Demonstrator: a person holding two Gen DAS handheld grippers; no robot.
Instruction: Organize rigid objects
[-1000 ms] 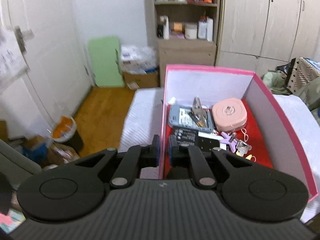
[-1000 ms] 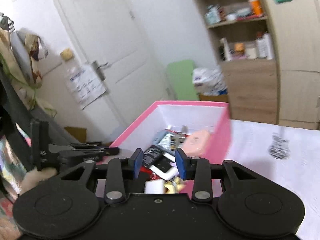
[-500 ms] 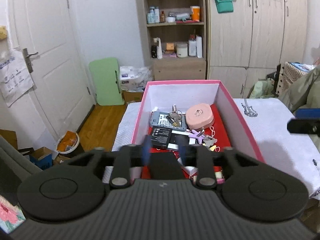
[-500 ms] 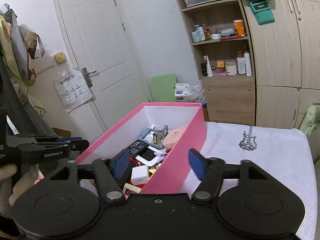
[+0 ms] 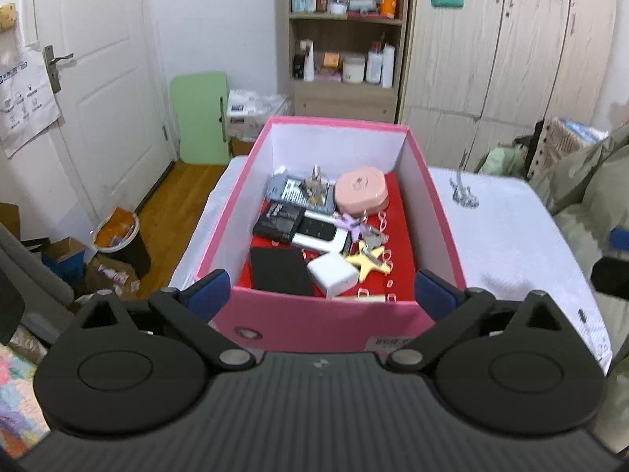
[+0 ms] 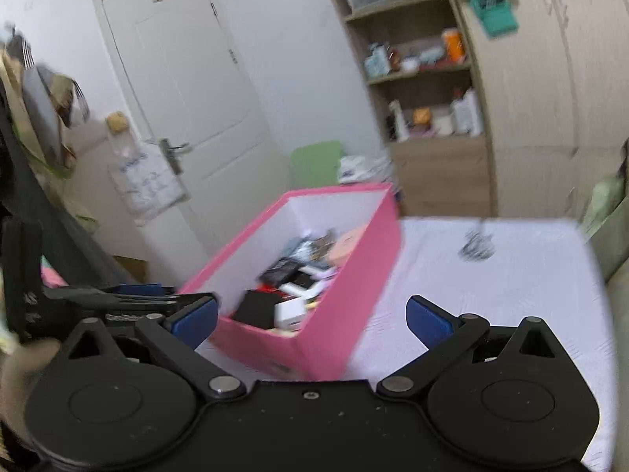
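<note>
A pink box (image 5: 314, 320) with white inner walls and a red floor stands on a white bedspread (image 5: 511, 228). It holds a pink round case (image 5: 361, 195), a black wallet (image 5: 279, 270), a white charger (image 5: 332, 274), a yellow star (image 5: 369, 258), black cards and keys. My left gripper (image 5: 320, 294) is open wide, held just before the box's near wall. My right gripper (image 6: 310, 318) is open, back from the box (image 6: 334, 338) at its near right corner. Both are empty.
A wooden shelf unit (image 5: 346, 39) and wardrobe (image 5: 511, 59) stand behind the bed. A white door (image 5: 78, 78) is at left, with a bin (image 5: 118, 236) and cardboard boxes on the floor. The left gripper shows at left in the right wrist view (image 6: 118, 295).
Both grippers have opened from nearly shut to wide open. Both have pulled back from the box, so its whole inside now shows in the left wrist view.
</note>
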